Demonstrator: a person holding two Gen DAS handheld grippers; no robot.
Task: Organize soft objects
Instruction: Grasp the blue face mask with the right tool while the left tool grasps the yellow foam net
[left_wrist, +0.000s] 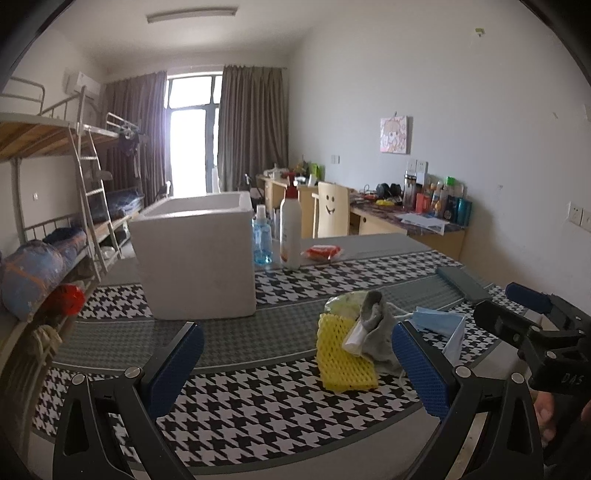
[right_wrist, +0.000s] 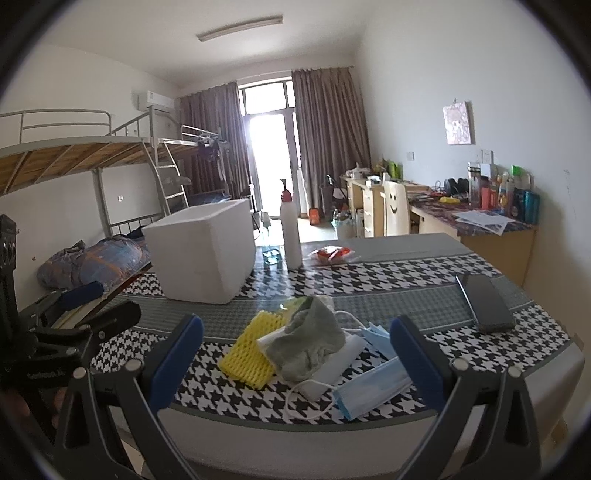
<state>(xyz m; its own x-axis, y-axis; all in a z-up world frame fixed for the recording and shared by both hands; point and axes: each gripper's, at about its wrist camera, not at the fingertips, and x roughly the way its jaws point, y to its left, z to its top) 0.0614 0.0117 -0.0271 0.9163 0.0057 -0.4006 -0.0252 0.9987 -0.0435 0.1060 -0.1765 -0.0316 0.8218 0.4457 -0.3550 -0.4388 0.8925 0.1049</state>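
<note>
Both grippers hung over the near edge of the table (right_wrist: 480, 380), which wore a black-and-white houndstooth cloth. The right gripper (right_wrist: 297, 354) had its jaws spread wide and held nothing. The left gripper (left_wrist: 297, 363) was equally wide and empty.

Just ahead of the right gripper, between its blue pads, lay the heap of soft things. Nearest was a pale blue pleated face mask (right_wrist: 373, 387), its white ear loop trailing toward the table edge. It looked almost weightless and floppy, so a pinch across the folded body seemed safer than the loop. Behind it a crumpled grey cloth (right_wrist: 314, 343) sat on what appeared to be a white mask or wrapper, though the overlap made that hard to judge. The cloth should bunch easily; its raised top fold offered the best hold. To the left lay a yellow foam net sleeve (right_wrist: 247, 354), springy and light, likely to squash flat under the pads.

Farther ahead and left stood an open white foam box (right_wrist: 203, 251), probably the bin for these. A dark flat case (right_wrist: 485, 302) lay off to the right.
</note>
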